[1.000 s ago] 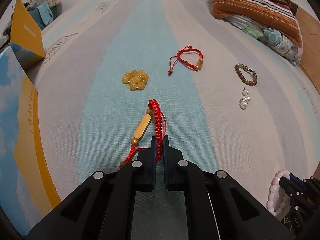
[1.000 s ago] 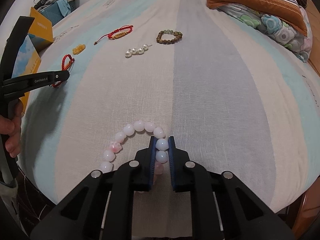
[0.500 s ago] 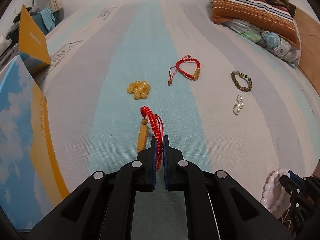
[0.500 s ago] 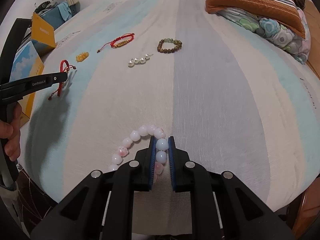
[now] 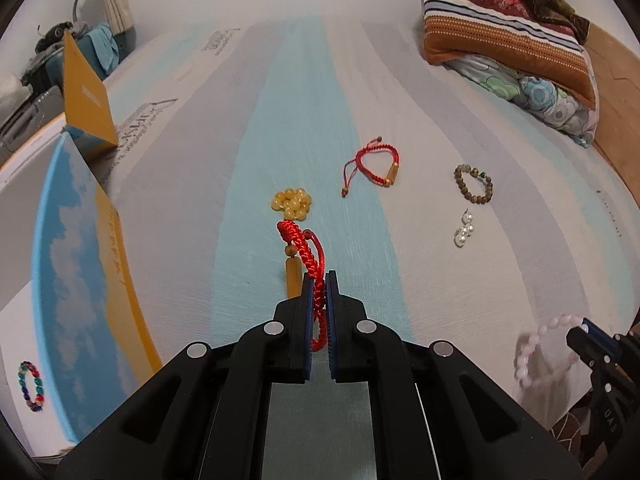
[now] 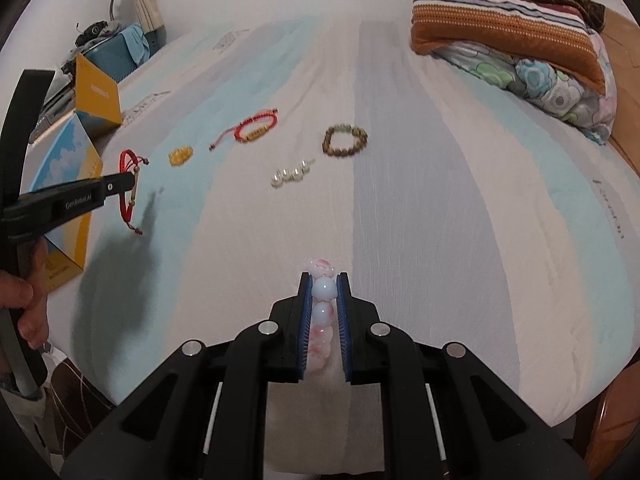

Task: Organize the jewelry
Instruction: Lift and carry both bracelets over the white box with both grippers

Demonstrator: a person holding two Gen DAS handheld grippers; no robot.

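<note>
My left gripper [image 5: 319, 280] is shut on a red braided cord bracelet [image 5: 307, 252] with a gold tube bead, held above the striped bedsheet; it also shows in the right wrist view [image 6: 129, 188]. My right gripper [image 6: 323, 280] is shut on a pink-and-white bead bracelet [image 6: 323, 300], lifted off the sheet; it also shows blurred in the left wrist view [image 5: 540, 344]. On the sheet lie a yellow bead cluster [image 5: 291, 203], a second red cord bracelet [image 5: 376, 164], a brown bead bracelet [image 5: 473, 184] and a pearl piece [image 5: 464, 230].
An open blue-and-yellow box [image 5: 80, 264] stands at the left edge of the bed, with a colourful bead bracelet [image 5: 32, 386] inside. Striped and floral pillows [image 5: 508, 36] lie at the far right. A lamp and clutter [image 6: 120, 36] sit beyond the bed's left side.
Both grippers have lifted their bracelets off the sheet. The red bracelet now hangs from the left gripper, and the pink bead bracelet hangs from the right one.
</note>
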